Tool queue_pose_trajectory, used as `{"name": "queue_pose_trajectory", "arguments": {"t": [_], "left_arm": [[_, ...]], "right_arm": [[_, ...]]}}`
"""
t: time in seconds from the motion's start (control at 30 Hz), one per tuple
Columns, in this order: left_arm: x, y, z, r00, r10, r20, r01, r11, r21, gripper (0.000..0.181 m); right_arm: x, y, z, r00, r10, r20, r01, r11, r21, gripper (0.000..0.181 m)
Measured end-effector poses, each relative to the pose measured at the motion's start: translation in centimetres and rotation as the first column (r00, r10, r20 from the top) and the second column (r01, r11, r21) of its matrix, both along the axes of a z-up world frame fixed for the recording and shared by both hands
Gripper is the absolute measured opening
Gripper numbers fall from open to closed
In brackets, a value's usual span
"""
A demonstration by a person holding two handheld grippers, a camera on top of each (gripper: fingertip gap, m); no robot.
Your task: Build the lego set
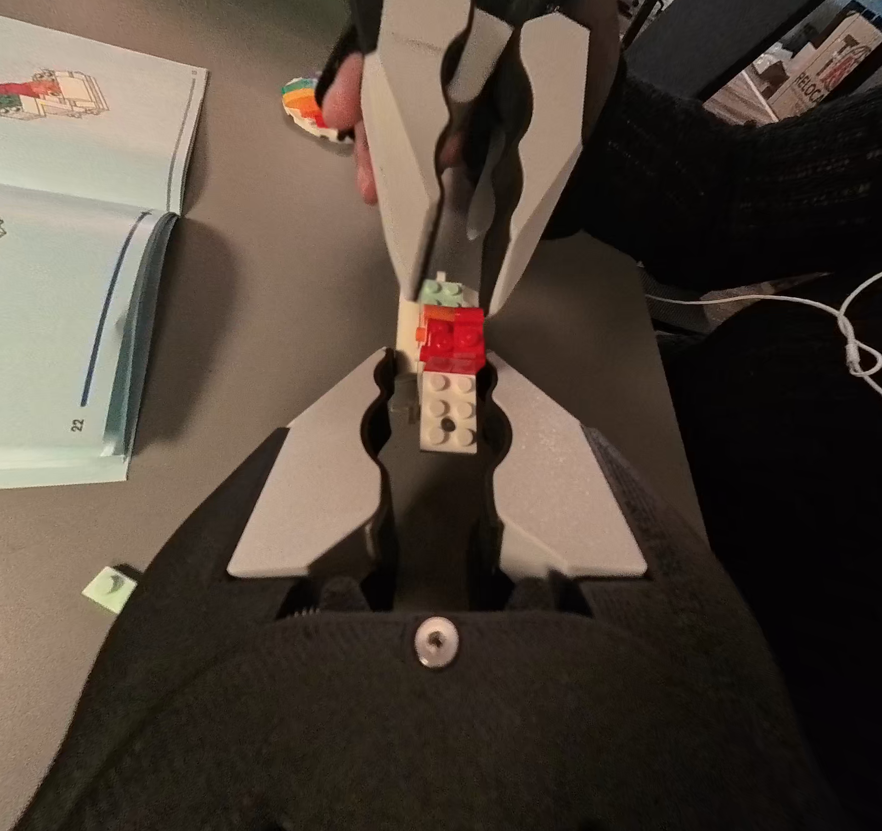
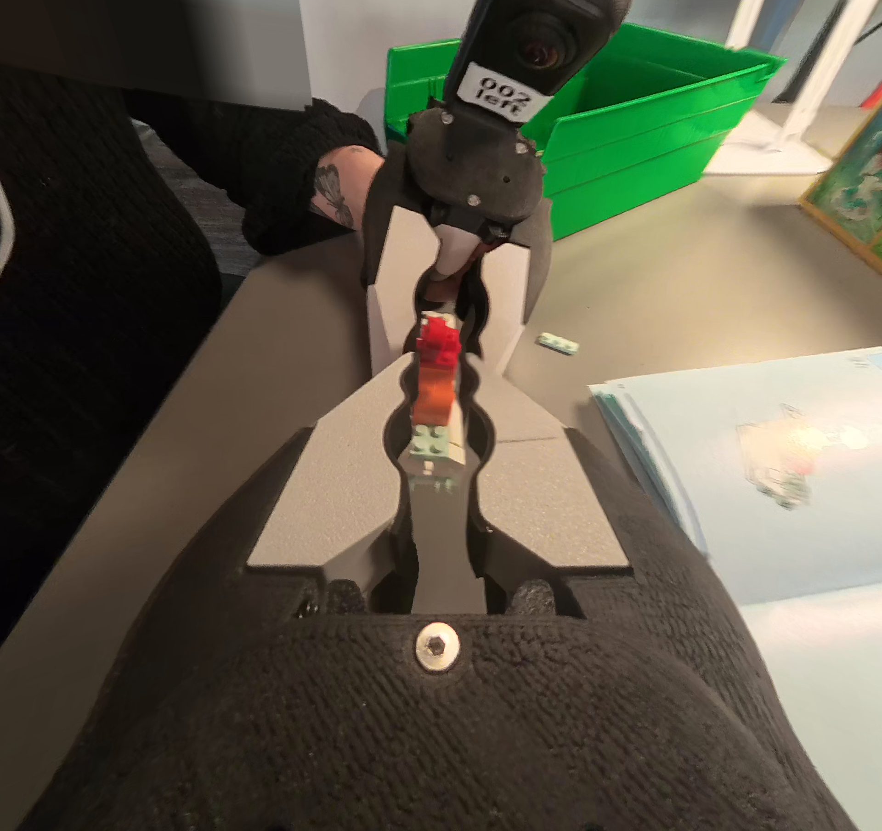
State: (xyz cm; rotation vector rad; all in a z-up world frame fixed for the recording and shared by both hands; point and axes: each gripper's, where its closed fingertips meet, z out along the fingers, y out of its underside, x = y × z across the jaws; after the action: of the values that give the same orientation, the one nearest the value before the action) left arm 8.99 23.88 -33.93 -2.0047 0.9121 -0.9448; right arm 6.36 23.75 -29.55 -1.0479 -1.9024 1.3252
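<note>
A small lego build is held over the grey table (image 1: 286, 283) between both grippers. In the left wrist view it shows a white studded brick (image 1: 448, 412), red bricks (image 1: 453, 338) and a mint plate (image 1: 441, 292). My left gripper (image 1: 439, 359) is shut on its near end. The right gripper (image 1: 451, 302) comes down from above and clamps the far end. In the right wrist view my right gripper (image 2: 439, 362) is shut on the build's mint (image 2: 429, 445), orange (image 2: 432, 397) and red (image 2: 436, 340) parts. The left gripper (image 2: 446, 326) faces it.
An open instruction booklet (image 1: 95, 235) lies on the left, also in the right wrist view (image 2: 716, 450). A rainbow-coloured lego piece (image 1: 305, 101) and a loose mint plate (image 2: 558, 342) lie on the table. A green bin (image 2: 644, 130) stands behind. The table edge and a white cable (image 1: 849, 331) are at the right. The tips of one gripper are about 4 cm away from the tips of the other.
</note>
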Motion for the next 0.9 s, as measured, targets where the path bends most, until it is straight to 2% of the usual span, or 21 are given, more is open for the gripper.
{"name": "queue_pose_trajectory", "arguments": {"t": [0.07,0.2,0.27,0.33,0.43,0.6,0.77,0.9], "left_arm": [[-0.1,0.1,0.0,1.000,0.005,0.006,-0.005,1.000,-0.004,0.034],[-0.2,0.2,0.1,1.000,0.017,0.021,-0.017,1.000,-0.016,0.034],[-0.3,0.3,0.2,0.999,0.023,0.026,-0.023,1.000,-0.021,0.033],[-0.3,0.3,0.2,0.999,0.027,0.030,-0.027,0.999,-0.025,0.033],[-0.4,0.4,0.3,0.999,0.032,0.038,-0.030,0.999,-0.030,0.033],[-0.4,0.4,0.5,0.997,0.038,0.068,-0.035,0.998,-0.049,0.033],[-0.4,0.4,0.7,0.994,0.041,0.099,-0.034,0.997,-0.070,0.033],[-0.4,0.4,0.6,0.995,0.038,0.093,-0.032,0.997,-0.069,0.033]], "right_arm": [[0.0,0.6,0.5,0.998,-0.034,-0.051,0.037,0.998,0.055,0.030],[0.2,0.8,0.1,0.993,-0.086,-0.086,0.108,0.947,0.301,0.081],[0.2,0.6,-1.0,0.992,-0.100,-0.074,0.123,0.869,0.478,0.100],[-0.2,0.5,-1.9,0.991,-0.104,-0.081,0.131,0.759,0.638,0.107],[-0.9,0.4,-2.4,0.989,-0.072,-0.132,0.149,0.569,0.808,0.104],[-1.5,0.0,-2.4,0.981,-0.009,-0.194,0.184,0.353,0.917,0.089],[-2.1,0.3,-2.5,0.977,0.000,-0.213,0.208,0.211,0.955,0.085],[-2.4,0.8,-2.4,0.974,-0.012,-0.226,0.225,0.151,0.963,0.078]]}}
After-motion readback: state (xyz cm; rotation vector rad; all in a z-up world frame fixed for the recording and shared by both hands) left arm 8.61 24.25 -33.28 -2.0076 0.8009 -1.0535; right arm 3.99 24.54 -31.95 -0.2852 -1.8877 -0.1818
